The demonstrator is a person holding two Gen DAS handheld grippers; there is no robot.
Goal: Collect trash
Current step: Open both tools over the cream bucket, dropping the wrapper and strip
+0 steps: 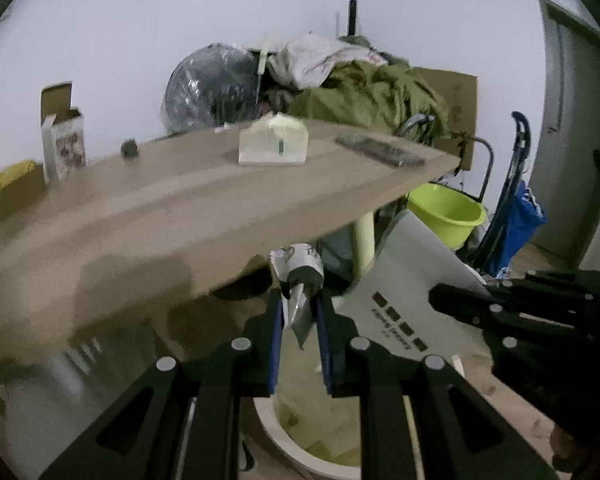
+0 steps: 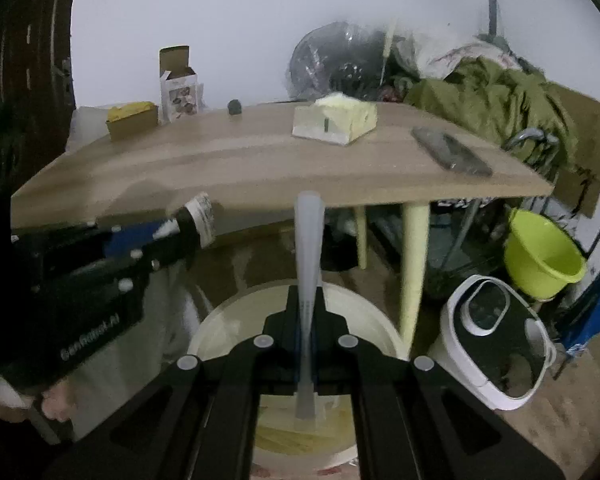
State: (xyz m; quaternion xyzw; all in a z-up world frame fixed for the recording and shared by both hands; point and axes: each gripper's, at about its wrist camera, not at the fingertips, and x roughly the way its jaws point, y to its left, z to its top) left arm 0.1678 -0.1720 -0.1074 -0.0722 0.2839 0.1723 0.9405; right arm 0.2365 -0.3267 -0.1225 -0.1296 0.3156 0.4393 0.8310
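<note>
Over bin rim (image 2: pixel 384 330), both grippers loaded.

L gripper (image 1: pixel 299 312): fingers narrowed, blue pads (image 1: pixel 275 332) pinching a crumpled wrapper (image 1: pixel 298 276) between them, tips pointing fwd and slightly down. From the R wrist cam it shows at left, body angled up toward the right, bare fingers of the person's hand (image 2: pixel 56 402) curled under its handle. R gripper (image 2: pixel 309 312): jaws nearly together, clamped on a thin pale strip (image 2: pixel 309 240) that stands straight up past the tips (blurry).
</note>
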